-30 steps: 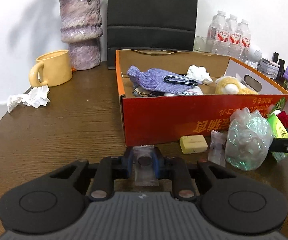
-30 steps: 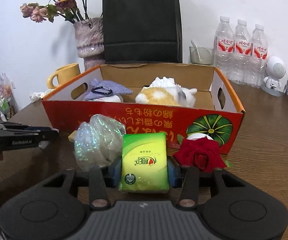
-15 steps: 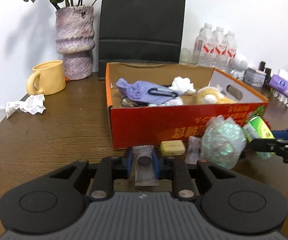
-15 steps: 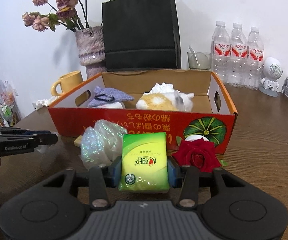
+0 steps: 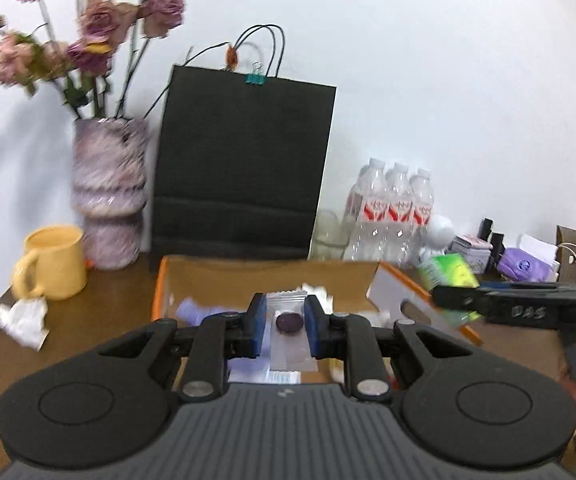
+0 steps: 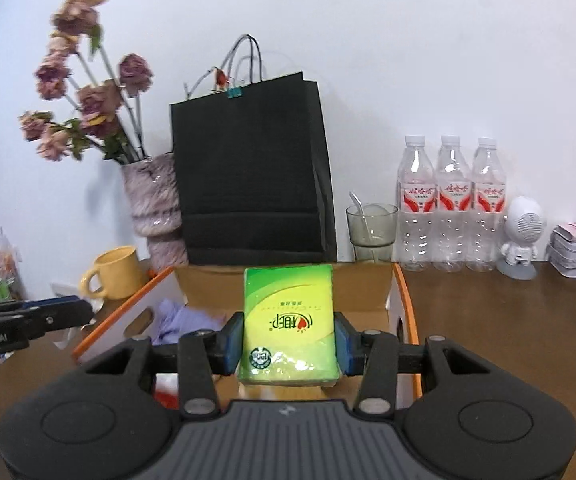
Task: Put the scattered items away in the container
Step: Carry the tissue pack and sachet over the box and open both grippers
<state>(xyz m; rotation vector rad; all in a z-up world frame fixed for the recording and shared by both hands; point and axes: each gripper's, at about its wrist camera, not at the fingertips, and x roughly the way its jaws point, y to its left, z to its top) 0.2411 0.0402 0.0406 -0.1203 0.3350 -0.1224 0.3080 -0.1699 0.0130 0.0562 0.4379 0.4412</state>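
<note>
One box (image 6: 401, 300), three bottles (image 6: 451, 200)

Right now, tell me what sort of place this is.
Probably an office or home desk against a white wall: a wooden table with a vase of dried flowers, a black paper bag, water bottles and a mug.

Right tongs (image 6: 288, 338) clamp green tissue pack (image 6: 288, 320) above orange cardboard box (image 6: 401, 300). Black paper bag (image 6: 252, 168) beyond tongs; three water bottles (image 6: 451, 204) beyond right; yellow mug (image 6: 114, 272), flower vase (image 6: 156, 208) beyond left. Left tongs (image 6: 64, 312) enter at left.
</note>
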